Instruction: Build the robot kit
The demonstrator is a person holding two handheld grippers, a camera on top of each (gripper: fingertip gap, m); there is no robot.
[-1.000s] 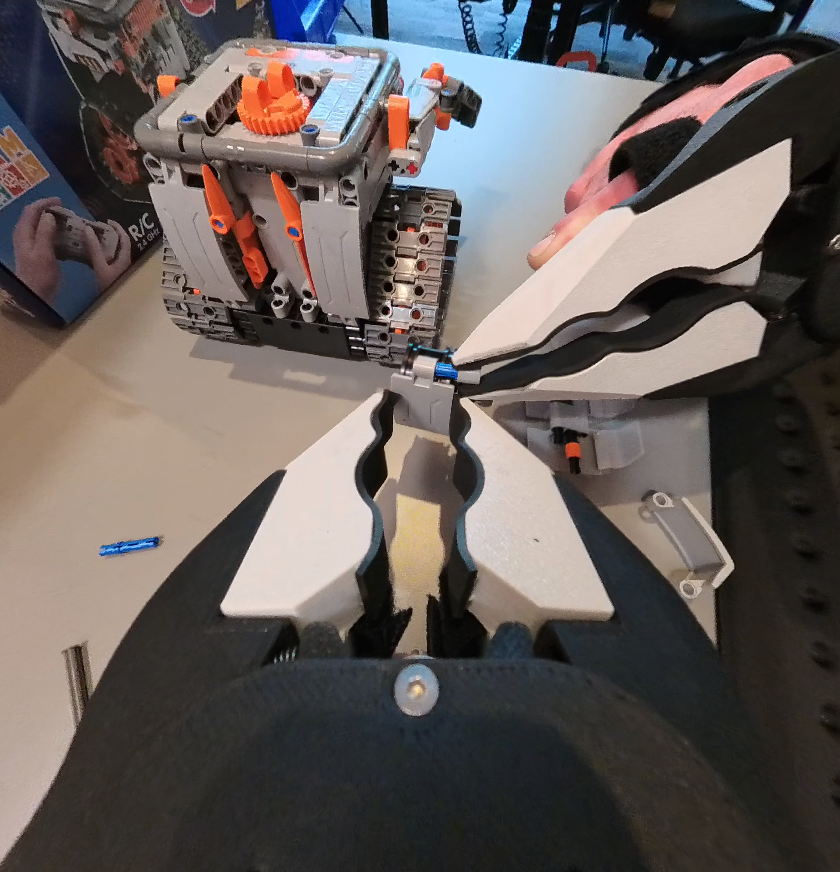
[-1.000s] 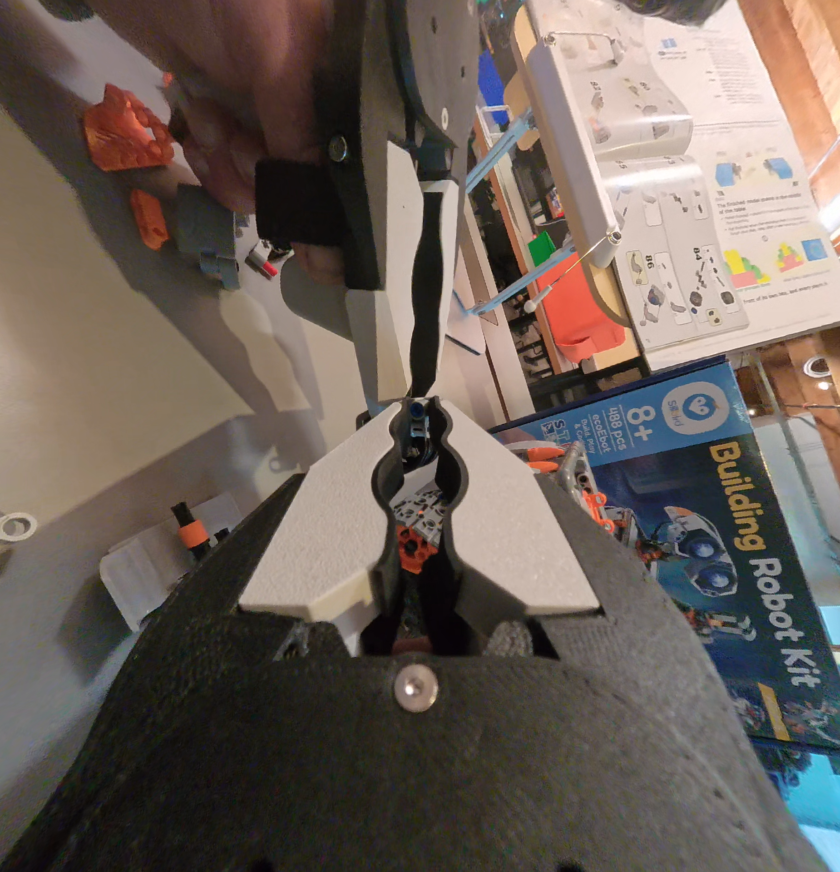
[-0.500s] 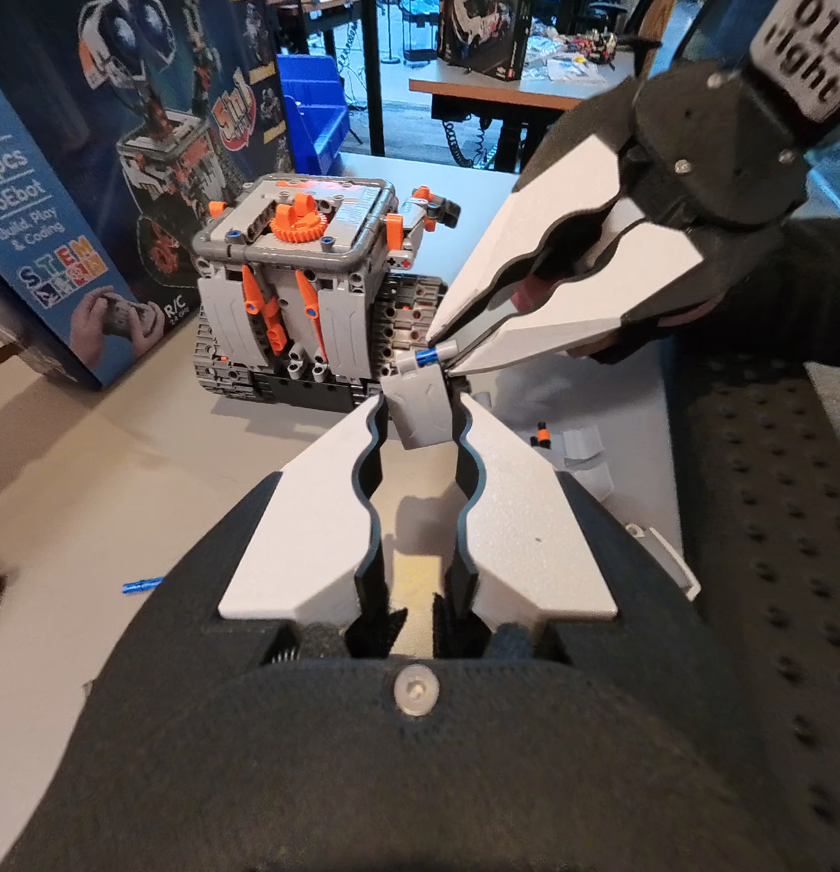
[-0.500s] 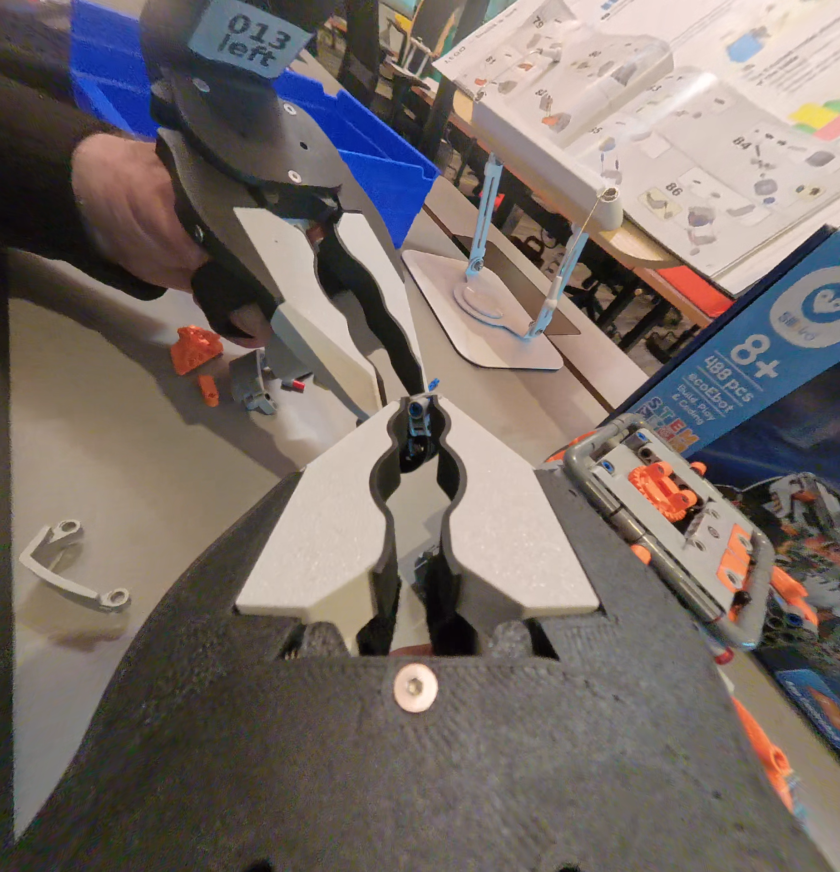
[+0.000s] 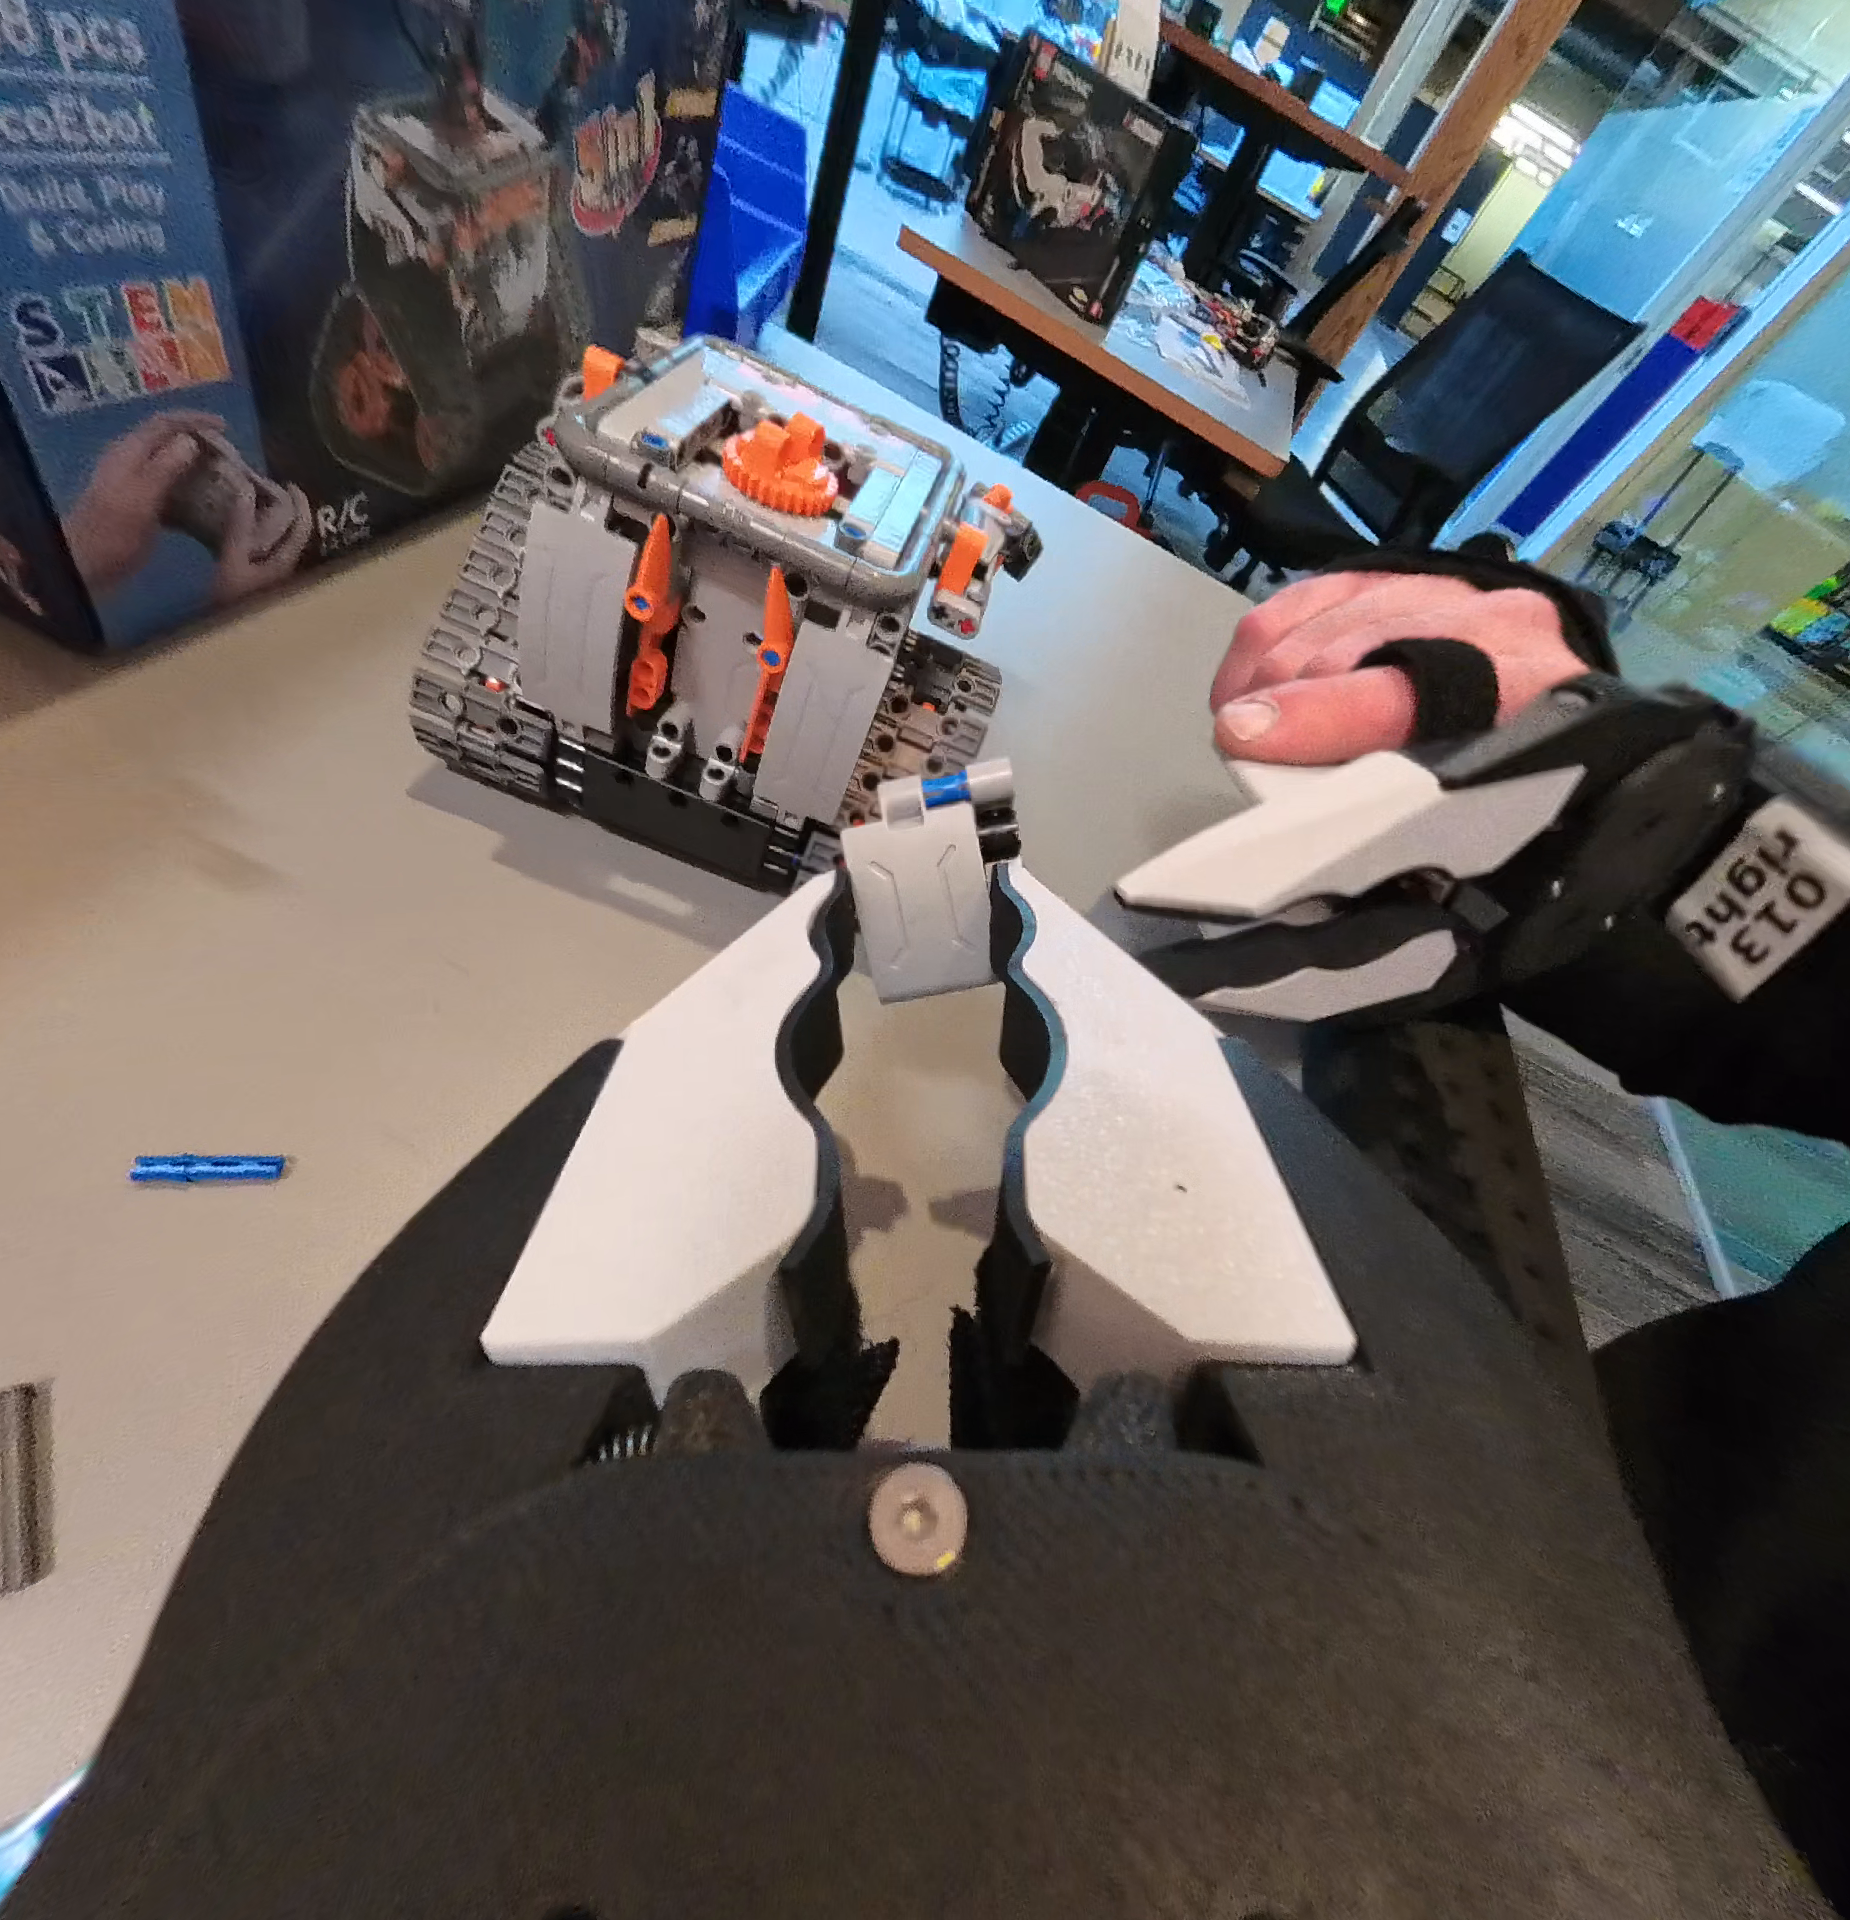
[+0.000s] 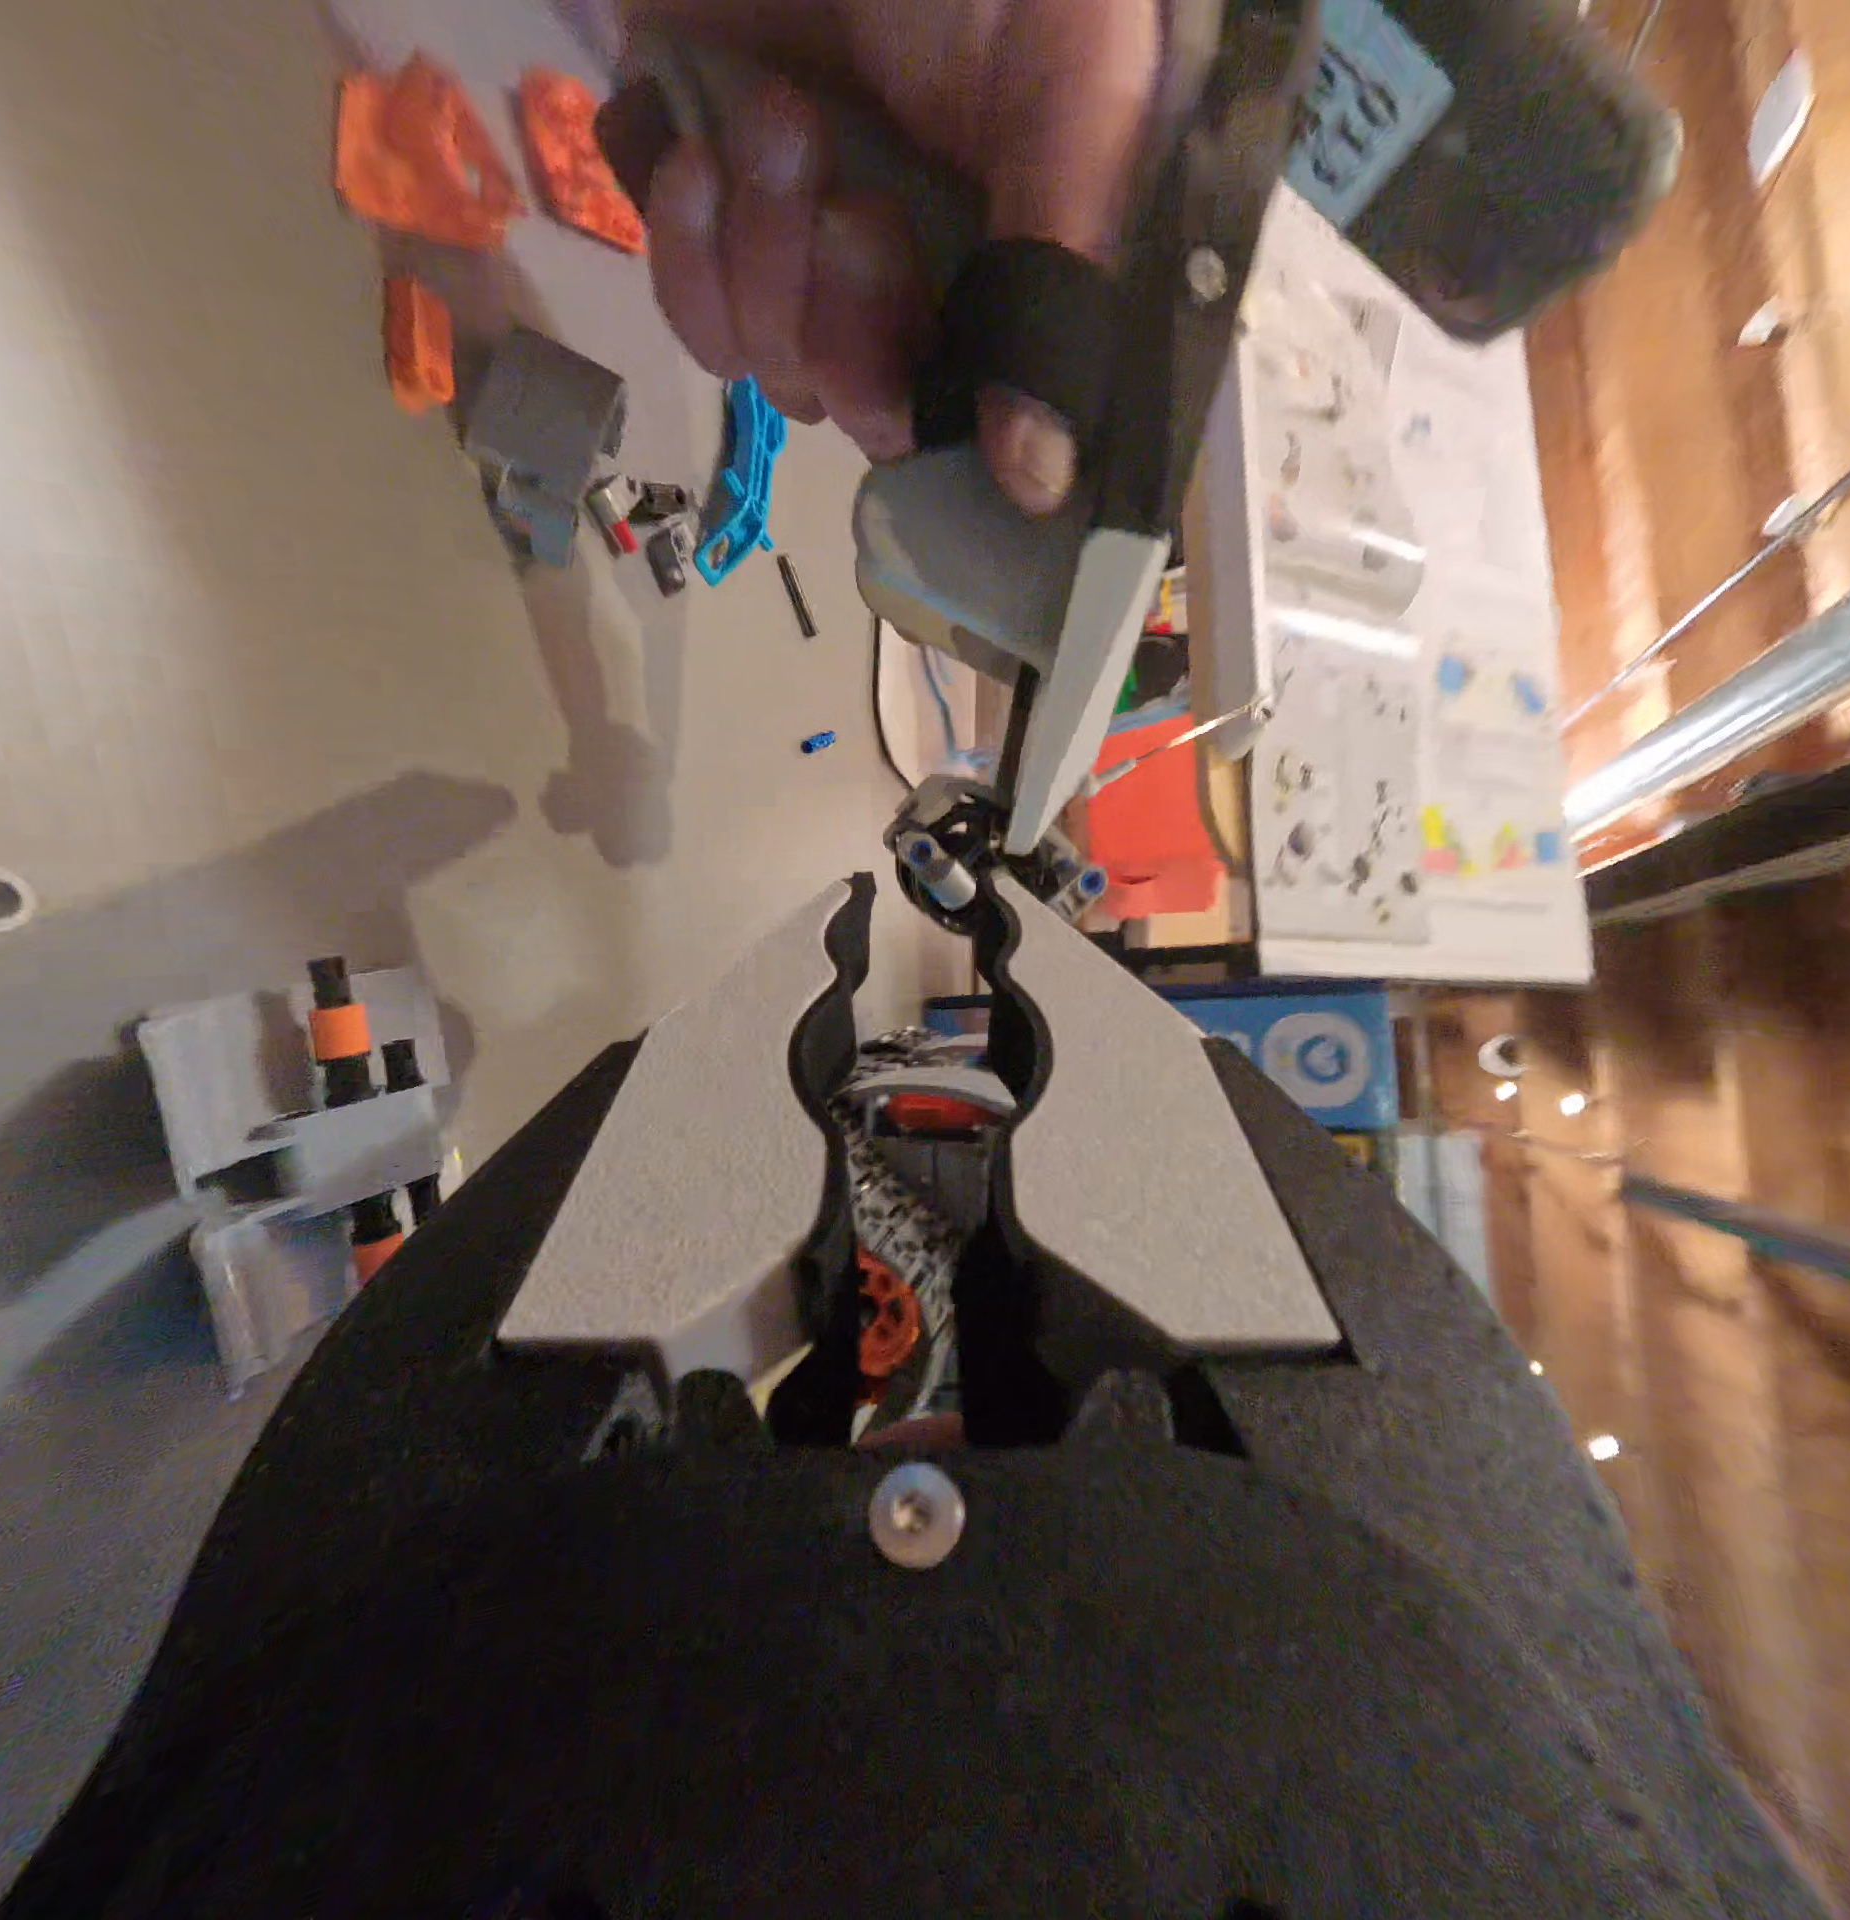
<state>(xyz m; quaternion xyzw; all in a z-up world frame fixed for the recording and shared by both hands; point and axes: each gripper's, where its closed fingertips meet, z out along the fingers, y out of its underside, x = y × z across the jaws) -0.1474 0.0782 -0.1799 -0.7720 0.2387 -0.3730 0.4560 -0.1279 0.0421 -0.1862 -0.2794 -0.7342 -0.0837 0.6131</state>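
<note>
Left wrist view: my left gripper [image 5: 921, 914] pinches the grey panel piece [image 5: 926, 914] at centre frame, and it sits tilted, so it could twist loose. A second ago the right gripper [image 5: 1160, 920] was nipping its blue pin; now it's backed off right. Right wrist view: jaws gaping, empty, just below that piece [image 6: 952, 852].

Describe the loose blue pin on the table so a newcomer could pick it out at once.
Start at the grey and orange tracked robot model standing on the pale table. Come toward the camera and well to the left, left of the left hand-held gripper, to the small blue pin lying flat, alone on bare tabletop. It is the only loose blue piece there; the other blue pin sits in the grey panel piece that gripper holds.
</note>
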